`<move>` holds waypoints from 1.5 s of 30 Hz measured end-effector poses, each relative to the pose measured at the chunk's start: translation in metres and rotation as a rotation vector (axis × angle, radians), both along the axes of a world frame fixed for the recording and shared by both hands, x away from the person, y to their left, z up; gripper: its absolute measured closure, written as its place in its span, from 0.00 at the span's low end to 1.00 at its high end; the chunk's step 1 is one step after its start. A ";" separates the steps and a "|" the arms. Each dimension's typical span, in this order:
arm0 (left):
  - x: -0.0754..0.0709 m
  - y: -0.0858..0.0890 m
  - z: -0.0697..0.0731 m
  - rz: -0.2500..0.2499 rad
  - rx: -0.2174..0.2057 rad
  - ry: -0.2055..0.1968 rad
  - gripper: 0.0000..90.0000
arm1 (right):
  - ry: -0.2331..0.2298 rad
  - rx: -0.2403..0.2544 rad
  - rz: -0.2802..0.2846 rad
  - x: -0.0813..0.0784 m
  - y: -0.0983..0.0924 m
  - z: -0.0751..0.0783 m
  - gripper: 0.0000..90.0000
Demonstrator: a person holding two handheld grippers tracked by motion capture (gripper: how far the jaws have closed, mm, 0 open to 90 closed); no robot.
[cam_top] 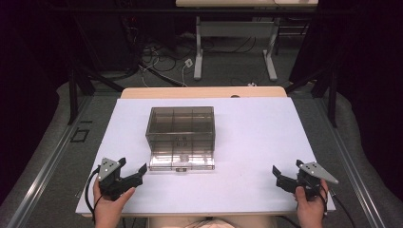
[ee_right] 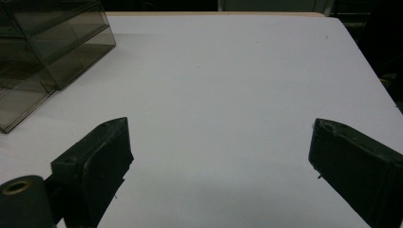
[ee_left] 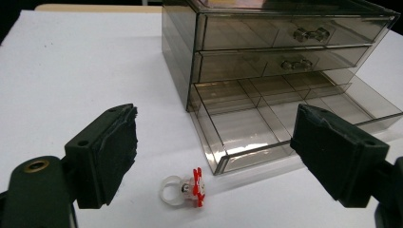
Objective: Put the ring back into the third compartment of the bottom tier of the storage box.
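A smoky clear three-drawer box [cam_top: 180,128] stands mid-table, and its bottom drawer [cam_top: 181,162] is pulled out toward me. In the left gripper view the open drawer [ee_left: 266,118] shows empty compartments, with the two shut drawers [ee_left: 285,42] above it. A small clear ring with a red ornament [ee_left: 184,191] lies on the white table just in front of the drawer's left corner, between my jaws. My left gripper [cam_top: 132,167] [ee_left: 214,142] is open around it, holding nothing. My right gripper [cam_top: 287,167] [ee_right: 218,142] is open over bare table at the front right.
The white tabletop [cam_top: 256,128] has its front edge just under both hands. The box's corner [ee_right: 47,42] appears at the far left of the right gripper view. Beyond the table are cables on the floor and another desk's legs [cam_top: 199,52].
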State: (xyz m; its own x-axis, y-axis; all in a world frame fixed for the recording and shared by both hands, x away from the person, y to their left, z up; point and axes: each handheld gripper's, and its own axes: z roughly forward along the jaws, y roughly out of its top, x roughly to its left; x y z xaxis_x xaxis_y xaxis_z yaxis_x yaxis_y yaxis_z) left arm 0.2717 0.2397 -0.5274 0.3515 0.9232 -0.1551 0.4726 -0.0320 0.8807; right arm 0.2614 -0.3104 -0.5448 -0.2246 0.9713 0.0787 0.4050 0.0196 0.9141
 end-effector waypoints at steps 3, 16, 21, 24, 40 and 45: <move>0.003 0.000 -0.002 0.004 0.009 0.011 0.19 | -0.002 -0.003 0.006 0.001 0.001 -0.001 0.07; 0.012 0.000 -0.012 0.009 0.055 0.103 0.30 | 0.002 0.010 0.005 0.001 0.001 -0.004 0.10; 0.014 0.001 -0.014 0.018 0.052 0.123 0.31 | 0.023 0.013 0.017 0.002 0.000 -0.005 0.11; 0.016 0.003 -0.013 0.035 0.033 0.153 0.36 | 0.031 0.014 0.011 0.002 0.001 -0.005 0.11; 0.026 0.008 -0.014 0.076 -0.082 0.314 0.53 | 0.042 0.014 0.011 0.003 -0.001 -0.006 0.11; 0.026 0.010 -0.014 0.072 -0.090 0.344 0.59 | 0.041 0.015 0.010 0.003 -0.002 -0.007 0.12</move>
